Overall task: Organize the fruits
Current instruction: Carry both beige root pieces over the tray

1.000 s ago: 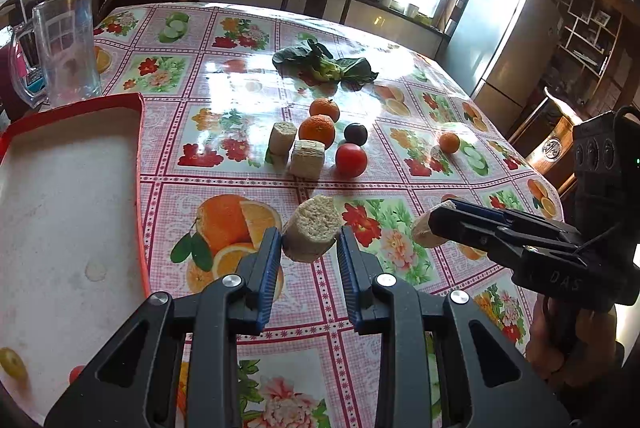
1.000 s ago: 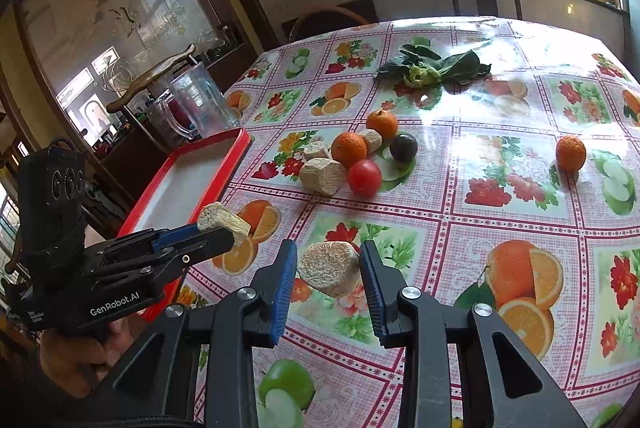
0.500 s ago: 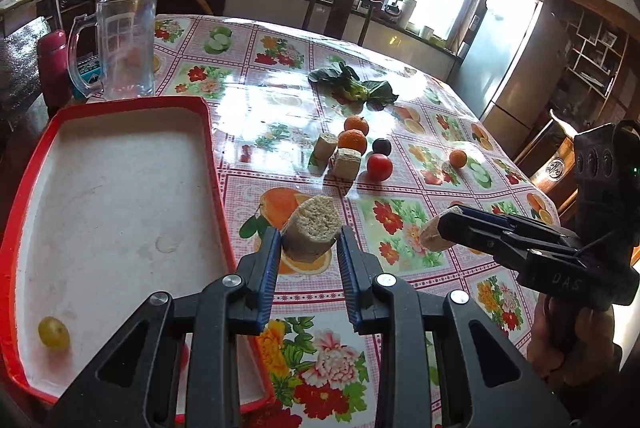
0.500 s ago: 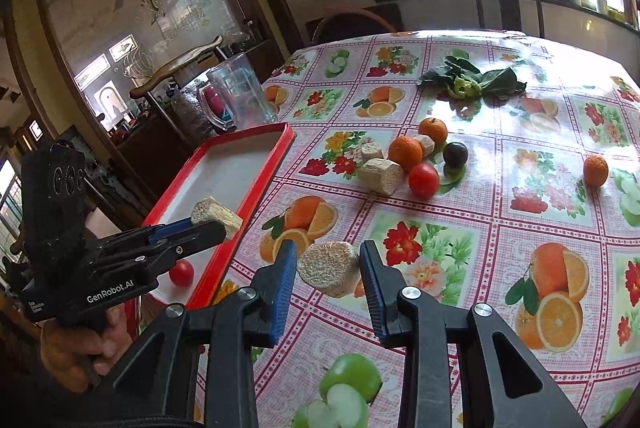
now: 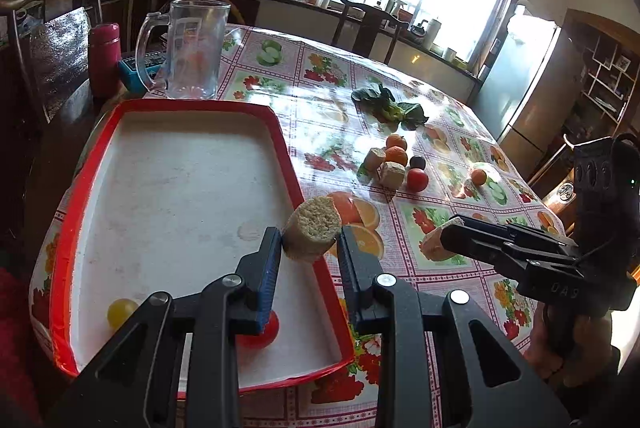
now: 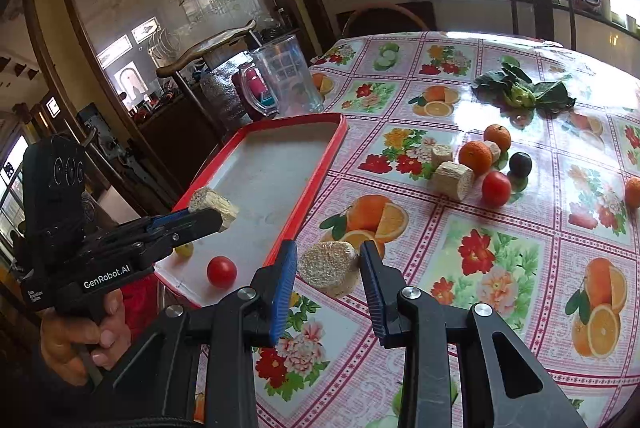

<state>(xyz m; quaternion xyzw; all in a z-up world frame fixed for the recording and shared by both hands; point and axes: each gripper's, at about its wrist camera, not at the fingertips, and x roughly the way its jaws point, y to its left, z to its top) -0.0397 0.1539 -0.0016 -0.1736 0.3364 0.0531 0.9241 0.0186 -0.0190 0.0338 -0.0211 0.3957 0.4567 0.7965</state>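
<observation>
My left gripper is shut on a tan sugarcane chunk, held above the right edge of the red-rimmed white tray. My right gripper is shut on another sugarcane chunk, held over the tablecloth just right of the tray. A red tomato and a yellow-green grape lie in the tray's near end. Further out on the table sit two oranges, two sugarcane chunks, a tomato, a dark plum and a lone orange.
A glass mug, a pink flask and a blue box stand beyond the tray's far end. A leafy green vegetable lies mid-table. Chairs stand at the far side and at the left. A fridge is at right.
Both grippers have drawn back and swung left toward the tray, each still holding its sugarcane chunk. The left one now hangs over the tray's right edge.
</observation>
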